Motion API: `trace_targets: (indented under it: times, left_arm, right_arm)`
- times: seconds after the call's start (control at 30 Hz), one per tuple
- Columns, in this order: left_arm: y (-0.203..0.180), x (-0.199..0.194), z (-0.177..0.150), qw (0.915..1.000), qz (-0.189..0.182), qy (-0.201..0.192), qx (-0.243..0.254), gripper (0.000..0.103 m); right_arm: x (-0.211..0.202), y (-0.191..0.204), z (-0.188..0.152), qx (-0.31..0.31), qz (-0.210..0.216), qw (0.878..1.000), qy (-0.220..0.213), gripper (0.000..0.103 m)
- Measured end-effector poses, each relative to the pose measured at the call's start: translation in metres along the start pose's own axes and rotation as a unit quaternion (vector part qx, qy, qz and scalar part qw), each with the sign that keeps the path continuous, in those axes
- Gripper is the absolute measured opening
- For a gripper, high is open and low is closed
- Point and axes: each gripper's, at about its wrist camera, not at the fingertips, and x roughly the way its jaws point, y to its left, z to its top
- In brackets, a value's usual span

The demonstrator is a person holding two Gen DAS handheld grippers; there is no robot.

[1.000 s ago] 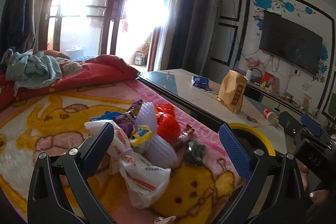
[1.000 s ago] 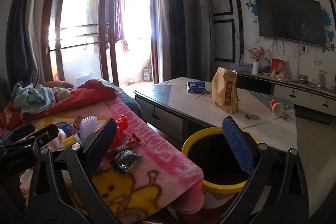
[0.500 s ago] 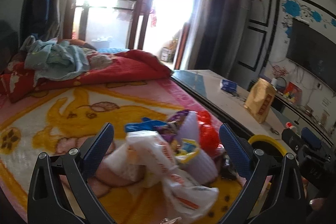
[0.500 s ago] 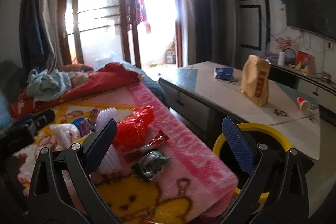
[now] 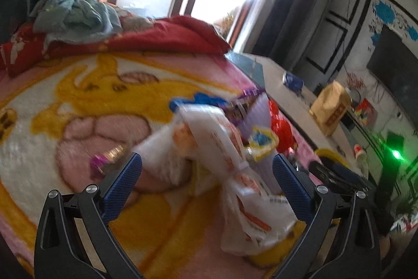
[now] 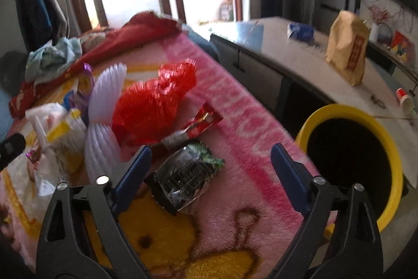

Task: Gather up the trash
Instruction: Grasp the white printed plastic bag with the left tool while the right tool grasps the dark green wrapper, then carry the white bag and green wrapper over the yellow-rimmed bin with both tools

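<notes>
The right tool [image 6: 209, 171] points down at a pink and yellow cartoon-print fleece blanket [image 6: 235, 247]. Its blue-padded fingers [image 6: 287, 177] stand spread and have just been closing. A crumpled black and silver foil wrapper [image 6: 186, 179] lies on the blanket between them, nearer the left finger, with no pad pressing on it. Just ahead of the tool lies a red foil snack wrapper [image 6: 201, 122], and beyond that a crumpled red plastic bag [image 6: 154, 106]. A white ribbed foam sleeve [image 6: 102, 127] lies ahead to the left. A round bin with a yellow rim and dark interior [image 6: 347, 161] stands to the right, beside the blanket's edge. Beyond it, a brown paper bag [image 6: 347, 54] stands upright on a white desk [image 6: 287, 54].

The left tool [image 5: 207, 174] is also spread and grips nothing. A white plastic bag with orange print [image 5: 235, 179] lies between and ahead of its fingers, untouched. A small purple and gold wrapper [image 5: 107, 158] lies just ahead of the left finger. The view is motion-blurred.
</notes>
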Motion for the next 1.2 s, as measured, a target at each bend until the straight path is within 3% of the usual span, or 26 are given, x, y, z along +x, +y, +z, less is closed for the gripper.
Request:
trace_targets:
  times: [0.1,0.3,0.57,0.63,0.7,1.0,1.2]
  left_arm:
    - [-0.005,0.009,-0.011,0.9990,-0.027,0.032,-0.018,0.096]
    - [-0.015,0.023,-0.027,0.9971,-0.046,0.058,-0.021,0.093]
    - [-0.021,0.025,-0.031,0.9931,-0.089,0.074,-0.020,0.057]
    - [-0.023,0.025,-0.032,0.9927,-0.091,0.077,-0.021,0.053]
    - [-0.021,0.024,-0.033,0.9929,-0.089,0.076,-0.023,0.036]
    - [-0.018,-0.004,-0.029,0.9940,-0.102,0.041,-0.008,0.032]
    - [-0.034,-0.028,-0.018,0.9929,-0.116,-0.001,0.024,0.032]
  right_arm:
    - [0.013,-0.003,-0.004,0.006,0.016,0.999,0.029,0.076]
    - [0.021,-0.011,-0.008,0.028,0.051,0.997,0.054,0.064]
    - [0.019,-0.015,-0.011,0.036,0.084,0.993,0.071,0.037]
    - [0.019,-0.017,-0.012,0.041,0.090,0.992,0.075,0.031]
    - [0.017,-0.017,-0.012,0.042,0.095,0.992,0.077,0.029]
    - [-0.004,-0.025,-0.011,0.056,0.100,0.991,0.068,0.025]
    - [-0.034,-0.028,0.001,0.035,0.077,0.996,0.013,0.025]
